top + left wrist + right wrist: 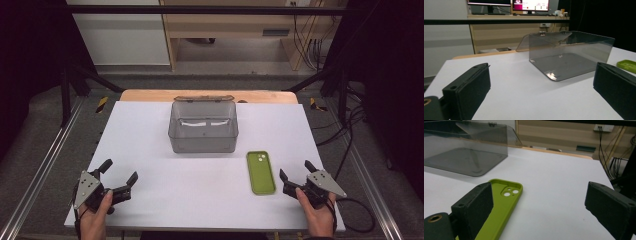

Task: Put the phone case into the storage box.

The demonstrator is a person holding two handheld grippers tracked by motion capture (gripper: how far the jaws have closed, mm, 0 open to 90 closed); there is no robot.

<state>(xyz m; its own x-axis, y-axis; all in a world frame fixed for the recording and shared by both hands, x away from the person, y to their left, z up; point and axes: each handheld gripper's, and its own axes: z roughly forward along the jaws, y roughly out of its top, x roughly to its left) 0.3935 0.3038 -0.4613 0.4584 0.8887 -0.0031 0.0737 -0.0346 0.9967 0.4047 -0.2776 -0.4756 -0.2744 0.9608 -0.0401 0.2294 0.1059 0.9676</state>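
— Both hands rest at the near edge; left gripper (pixel 118 178) and right gripper (pixel 296 176) are spread wide, empty.

— Box (pixel 203 128) stands mid-table, lid back. Green phone case (pixel 260 172) lies flat just beside the right gripper; probably it slides away when pinched.

Green phone case (pixel 499 207): near end hidden behind right tongs' (pixel 544 207) jaw, cut by bottom edge. Monitor text (pixel 530 5) unreadable.
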